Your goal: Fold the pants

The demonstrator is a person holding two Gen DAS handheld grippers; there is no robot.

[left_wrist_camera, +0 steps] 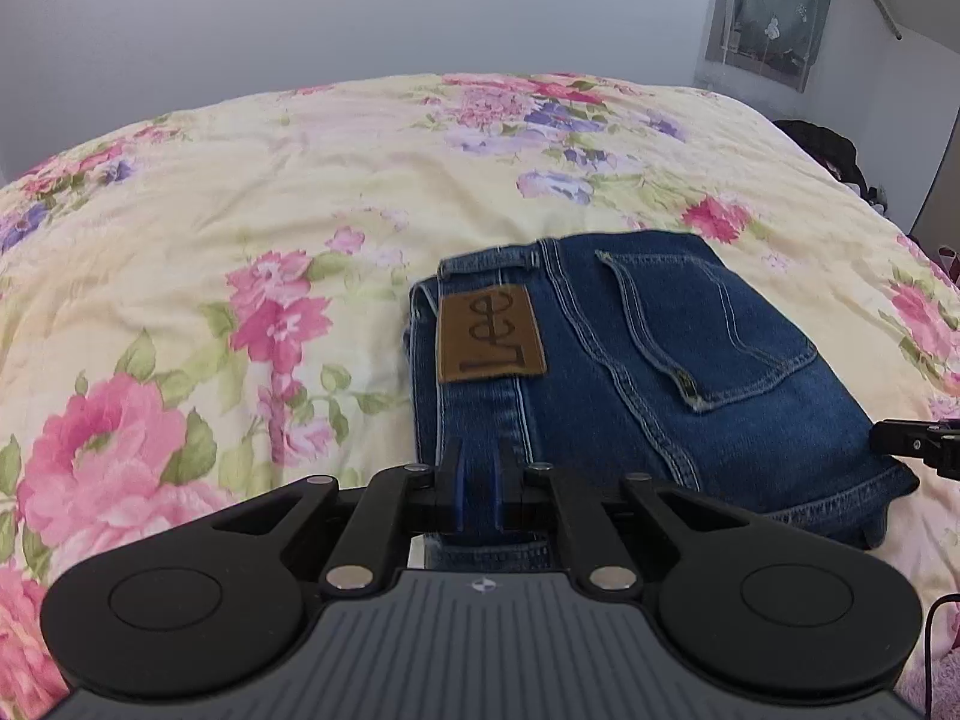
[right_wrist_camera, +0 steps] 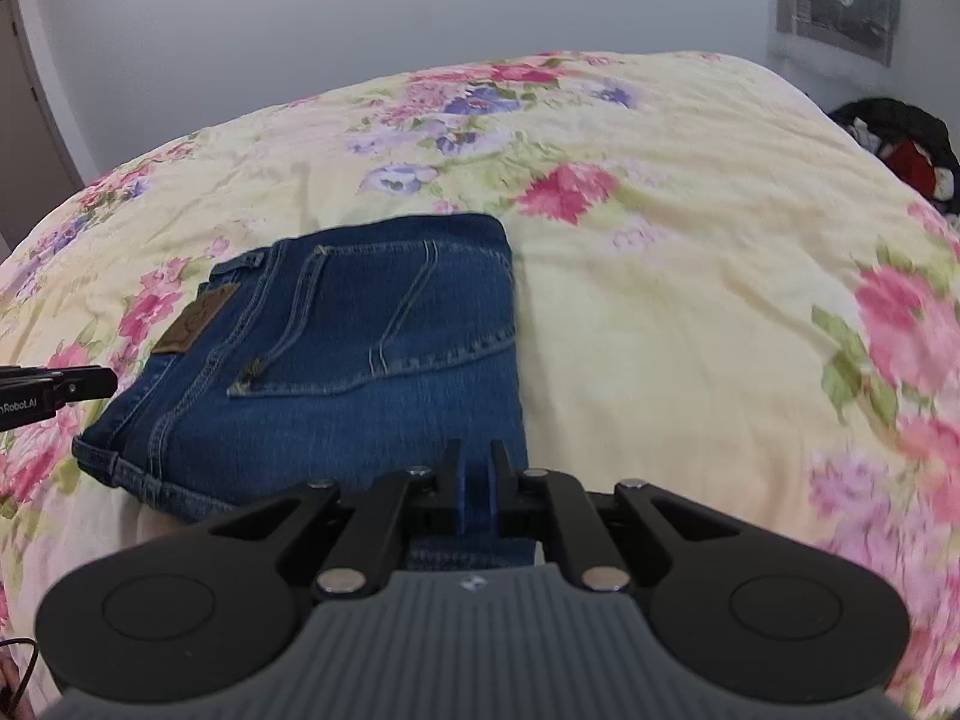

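Folded blue denim pants (left_wrist_camera: 648,360) flat on floral yellow quilted bed (left_wrist_camera: 240,228). Left tongs (left_wrist_camera: 478,480) and right tongs (right_wrist_camera: 478,480) nearly closed, each seemingly pinching near denim edge.

A floral quilt (left_wrist_camera: 240,228) covers the bed; a curtained window (left_wrist_camera: 774,6) sits in the corner.

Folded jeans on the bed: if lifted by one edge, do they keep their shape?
Probably not. The jeans are soft stacked denim layers, so they would likely sag and unfold. Thick seams suggest some heft. The quilt looks cushiony, so pushing may bunch them.
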